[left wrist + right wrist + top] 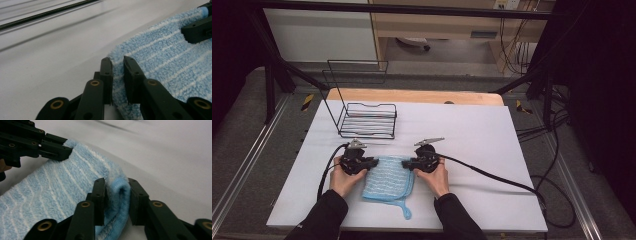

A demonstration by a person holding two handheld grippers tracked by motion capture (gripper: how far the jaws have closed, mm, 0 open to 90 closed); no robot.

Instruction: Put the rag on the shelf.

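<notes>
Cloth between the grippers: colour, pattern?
Cloth: light blue terry with thin white stripes; clearest in right gripper view.

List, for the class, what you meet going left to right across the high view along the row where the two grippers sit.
Left gripper → blue towel → right gripper → black cable trailing off to the right over the white table.
</notes>
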